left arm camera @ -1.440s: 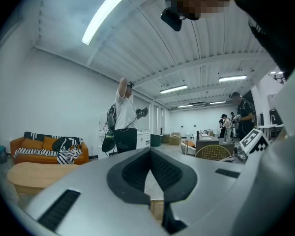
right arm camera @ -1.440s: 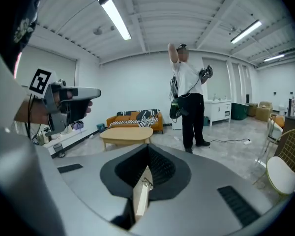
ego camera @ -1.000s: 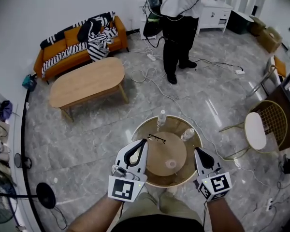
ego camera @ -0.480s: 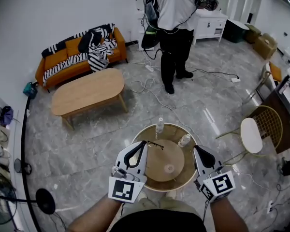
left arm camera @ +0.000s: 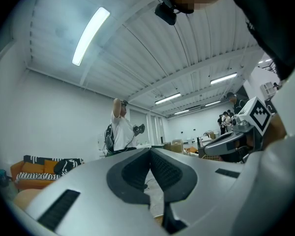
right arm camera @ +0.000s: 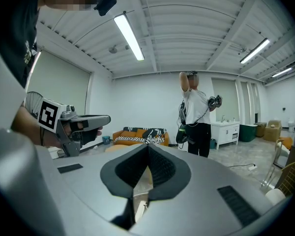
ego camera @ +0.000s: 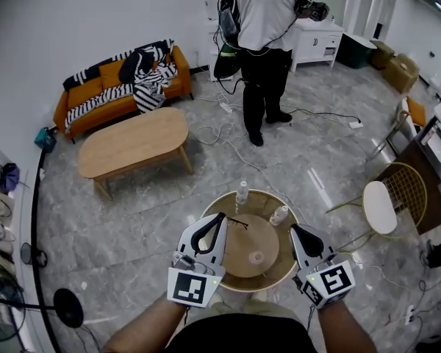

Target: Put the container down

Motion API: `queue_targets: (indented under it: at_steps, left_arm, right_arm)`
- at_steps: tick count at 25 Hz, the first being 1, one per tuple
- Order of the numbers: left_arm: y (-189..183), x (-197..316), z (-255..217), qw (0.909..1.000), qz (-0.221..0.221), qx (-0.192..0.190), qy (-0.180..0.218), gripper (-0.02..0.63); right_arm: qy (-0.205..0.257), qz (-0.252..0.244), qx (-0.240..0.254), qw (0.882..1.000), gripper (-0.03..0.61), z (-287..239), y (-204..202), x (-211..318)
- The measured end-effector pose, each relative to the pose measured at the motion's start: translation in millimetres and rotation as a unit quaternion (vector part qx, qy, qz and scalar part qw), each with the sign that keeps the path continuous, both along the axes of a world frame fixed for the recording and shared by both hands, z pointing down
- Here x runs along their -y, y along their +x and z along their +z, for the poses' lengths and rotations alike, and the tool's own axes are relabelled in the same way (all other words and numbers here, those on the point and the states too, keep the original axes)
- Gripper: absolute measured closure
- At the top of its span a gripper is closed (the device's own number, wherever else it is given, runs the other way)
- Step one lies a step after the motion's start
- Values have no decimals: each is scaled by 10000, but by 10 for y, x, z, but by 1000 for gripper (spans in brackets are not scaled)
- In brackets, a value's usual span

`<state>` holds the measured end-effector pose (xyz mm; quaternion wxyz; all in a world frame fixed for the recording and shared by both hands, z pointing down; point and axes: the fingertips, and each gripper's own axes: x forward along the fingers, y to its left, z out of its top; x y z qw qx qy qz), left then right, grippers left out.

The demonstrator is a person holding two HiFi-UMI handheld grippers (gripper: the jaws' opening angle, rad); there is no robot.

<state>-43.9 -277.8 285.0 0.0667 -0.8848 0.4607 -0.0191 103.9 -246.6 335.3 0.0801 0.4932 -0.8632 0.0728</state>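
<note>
Both grippers hang empty above the round side table [ego camera: 253,230]. The small round container [ego camera: 257,257] already stands on the table's wooden centre, between the two tools and touched by neither. Your left gripper [ego camera: 216,219] has its jaws pressed together on nothing, and your right gripper [ego camera: 295,229] is closed the same way, with only floor and furniture showing past the pads. By the look of it, the putting-down is finished and nothing is left but to draw clear.

Two plastic bottles [ego camera: 242,194] stand towards the table's far edge, and a pair of eyeglasses [ego camera: 237,221] lies just beside your left tool.

Against the view of a second ago, the table looks a little smaller and lower in the frame, and more of the room shows at the right. You appear to have straightened up, taking both grippers with you. The container has not shifted. The standing person [ego camera: 261,43] remains by the white cabinet.
</note>
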Motion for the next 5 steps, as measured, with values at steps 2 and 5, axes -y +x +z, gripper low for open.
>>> queue_targets:
  at_steps: [2, 5]
  left_arm:
    - [-36, 3, -7, 10000, 10, -4, -4, 598]
    - [-92, 5, -24, 10000, 23, 8, 17, 598]
  right_arm:
    - [17, 53, -24, 10000, 566, -36, -29, 24]
    - [5, 135, -17, 9999, 566, -87, -85, 47]
